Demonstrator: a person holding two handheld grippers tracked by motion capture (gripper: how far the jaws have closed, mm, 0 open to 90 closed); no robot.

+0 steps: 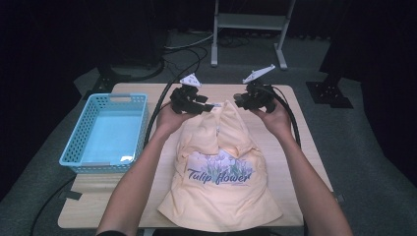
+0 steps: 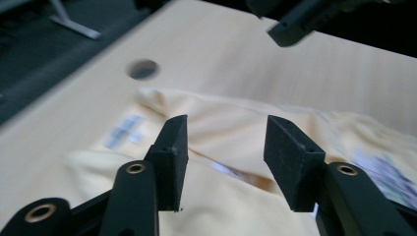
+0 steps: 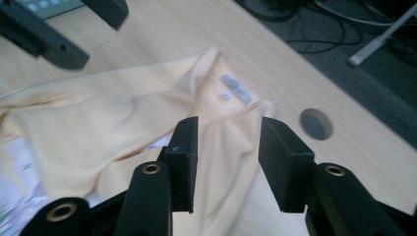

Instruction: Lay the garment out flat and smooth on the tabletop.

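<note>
A pale yellow T-shirt (image 1: 221,172) printed "Tulip flower" lies crumpled on the wooden table (image 1: 295,147), its collar end toward the far side. My left gripper (image 1: 196,104) hovers at the shirt's far left corner, jaws open over the yellow cloth (image 2: 231,142) with nothing between them. My right gripper (image 1: 246,102) hovers at the shirt's far right corner, open as well, above folded fabric (image 3: 147,113) near a small label (image 3: 236,91). In each gripper view the other gripper's jaws show at the top edge.
A light blue plastic basket (image 1: 133,101) stands on the table's left side, holding nothing. A round hole (image 3: 315,124) in the tabletop lies just beyond the collar. Cables and a metal stand leg (image 1: 246,22) sit on the floor behind the table.
</note>
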